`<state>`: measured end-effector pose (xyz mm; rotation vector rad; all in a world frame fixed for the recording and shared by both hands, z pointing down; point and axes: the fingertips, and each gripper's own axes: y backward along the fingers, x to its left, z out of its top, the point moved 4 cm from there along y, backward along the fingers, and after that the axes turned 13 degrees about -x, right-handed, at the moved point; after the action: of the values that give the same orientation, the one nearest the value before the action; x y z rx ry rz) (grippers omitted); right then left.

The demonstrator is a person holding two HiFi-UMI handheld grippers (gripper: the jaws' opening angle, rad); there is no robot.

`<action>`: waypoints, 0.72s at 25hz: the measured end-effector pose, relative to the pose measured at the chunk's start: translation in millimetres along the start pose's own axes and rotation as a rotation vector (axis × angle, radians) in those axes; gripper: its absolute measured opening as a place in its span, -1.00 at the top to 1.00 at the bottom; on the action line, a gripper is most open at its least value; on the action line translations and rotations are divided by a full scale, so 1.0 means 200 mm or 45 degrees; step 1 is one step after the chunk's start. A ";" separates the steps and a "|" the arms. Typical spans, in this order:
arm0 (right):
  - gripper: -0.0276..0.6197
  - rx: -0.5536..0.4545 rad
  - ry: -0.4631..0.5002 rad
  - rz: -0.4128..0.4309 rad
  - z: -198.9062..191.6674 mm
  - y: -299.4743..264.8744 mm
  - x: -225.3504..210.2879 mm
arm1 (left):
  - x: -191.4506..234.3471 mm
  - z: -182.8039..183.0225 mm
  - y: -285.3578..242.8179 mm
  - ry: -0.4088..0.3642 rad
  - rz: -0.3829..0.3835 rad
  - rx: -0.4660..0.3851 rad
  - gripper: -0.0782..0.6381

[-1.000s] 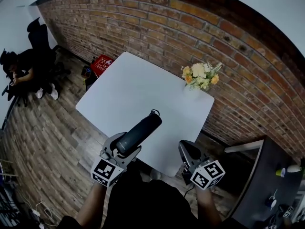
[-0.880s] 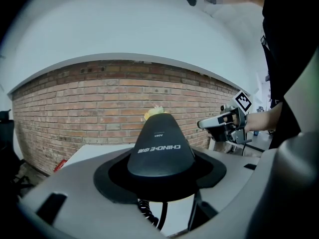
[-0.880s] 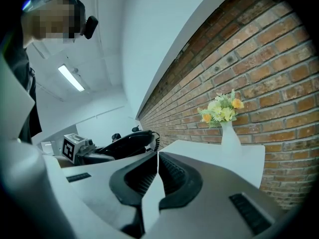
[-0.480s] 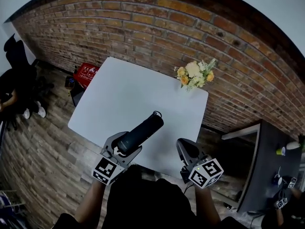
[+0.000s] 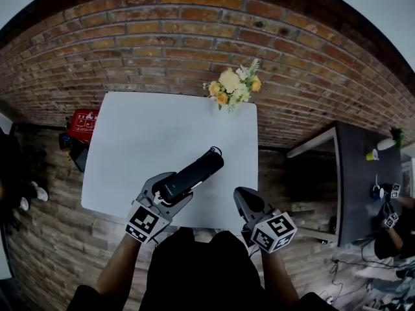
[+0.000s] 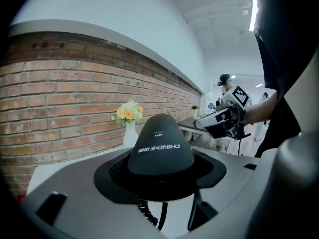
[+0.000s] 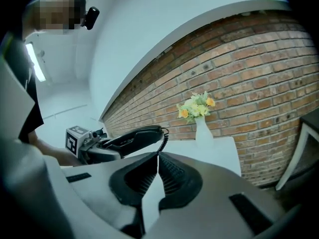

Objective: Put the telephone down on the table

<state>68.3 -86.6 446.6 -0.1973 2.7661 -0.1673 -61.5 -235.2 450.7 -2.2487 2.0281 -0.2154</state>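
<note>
A black telephone handset point(image 5: 193, 173) with a coiled cord at its far end is held level above the near part of the white table point(image 5: 142, 128). My left gripper point(image 5: 170, 190) is shut on its near half; in the left gripper view the handset point(image 6: 160, 151) fills the space between the jaws. My right gripper point(image 5: 241, 196) hovers to the right of it over the table's near edge, shut and empty, its pads meeting point(image 7: 158, 169). The right gripper view has the handset point(image 7: 132, 136) to its left, clear of the table.
A white vase of yellow flowers point(image 5: 232, 86) stands at the table's far right corner against the brick wall. A dark side table point(image 5: 360, 167) with small items is at the right. A red box point(image 5: 83, 123) lies on the wooden floor left of the table.
The head view has swung, so the table now sits squarer and nearer under the grippers. The handset stays in the left gripper, now over the table's near part.
</note>
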 end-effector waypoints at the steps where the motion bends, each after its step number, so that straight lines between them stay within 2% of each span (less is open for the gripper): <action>1: 0.84 -0.006 -0.007 -0.033 -0.01 0.02 0.00 | 0.01 0.00 -0.03 -0.008 -0.038 0.004 -0.03; 8: 0.84 -0.022 -0.040 -0.214 -0.04 0.15 -0.06 | 0.02 -0.05 -0.22 -0.058 -0.248 0.047 -0.03; 18: 0.84 0.025 -0.098 -0.338 -0.19 0.23 -0.18 | 0.01 -0.21 -0.52 -0.177 -0.490 0.126 -0.03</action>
<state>81.7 -31.9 488.4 -0.5537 2.6514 -0.2492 32.9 -225.4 509.7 -2.4920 1.4721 -0.1782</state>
